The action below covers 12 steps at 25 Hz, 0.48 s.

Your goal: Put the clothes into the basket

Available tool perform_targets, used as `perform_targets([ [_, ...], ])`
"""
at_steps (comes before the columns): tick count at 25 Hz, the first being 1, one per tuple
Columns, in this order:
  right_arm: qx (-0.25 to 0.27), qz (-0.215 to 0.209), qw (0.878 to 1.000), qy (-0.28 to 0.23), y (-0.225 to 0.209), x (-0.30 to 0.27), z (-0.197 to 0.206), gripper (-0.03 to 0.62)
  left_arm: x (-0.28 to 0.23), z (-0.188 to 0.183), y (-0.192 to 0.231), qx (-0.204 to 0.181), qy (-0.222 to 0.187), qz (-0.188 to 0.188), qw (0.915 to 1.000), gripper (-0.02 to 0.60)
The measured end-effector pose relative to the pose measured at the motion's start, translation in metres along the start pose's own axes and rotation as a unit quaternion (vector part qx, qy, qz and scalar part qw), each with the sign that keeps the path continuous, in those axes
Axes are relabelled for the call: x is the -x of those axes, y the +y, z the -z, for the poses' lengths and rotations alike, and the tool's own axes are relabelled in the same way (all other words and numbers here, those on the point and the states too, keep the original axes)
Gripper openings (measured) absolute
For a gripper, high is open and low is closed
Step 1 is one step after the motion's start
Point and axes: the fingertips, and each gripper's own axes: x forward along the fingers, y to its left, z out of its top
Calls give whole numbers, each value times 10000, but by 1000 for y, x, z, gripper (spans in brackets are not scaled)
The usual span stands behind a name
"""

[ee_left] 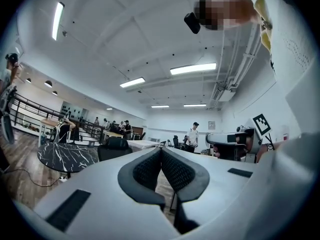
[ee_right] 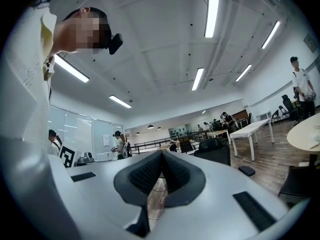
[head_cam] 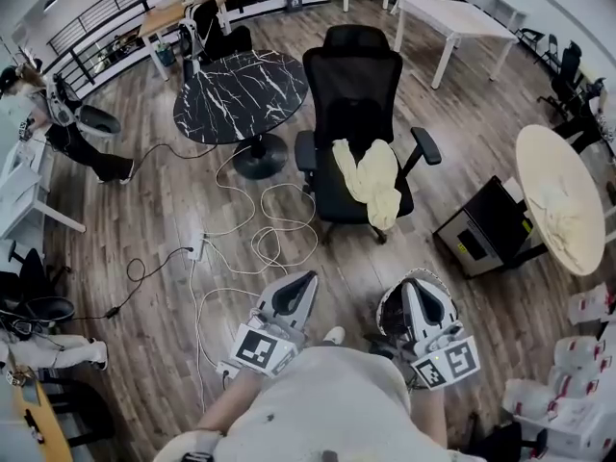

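Yellow clothes (head_cam: 371, 183) lie untouched on the chair (head_cam: 358, 75); nothing done yet. Left hand-held gripper (head_cam: 300, 282) and right hand-held gripper (head_cam: 416, 287) are pressed together, empty.

The person wears a pale shirt (head_cam: 327, 407) and a small black camera (ee_left: 192, 22) at the head. The left tool (head_cam: 304, 279) and the right tool (head_cam: 416, 282) are light grey shells with black dimpled pads (ee_left: 150, 170), each carrying a white cube (head_cam: 262, 347) printed with black square markers.
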Motion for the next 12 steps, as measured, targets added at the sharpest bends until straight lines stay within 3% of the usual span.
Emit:
perform_targets([
  [12,-141,820,9964,-141,-81,47,-13,9,-84,12,-35,159,178,524,9983,20],
])
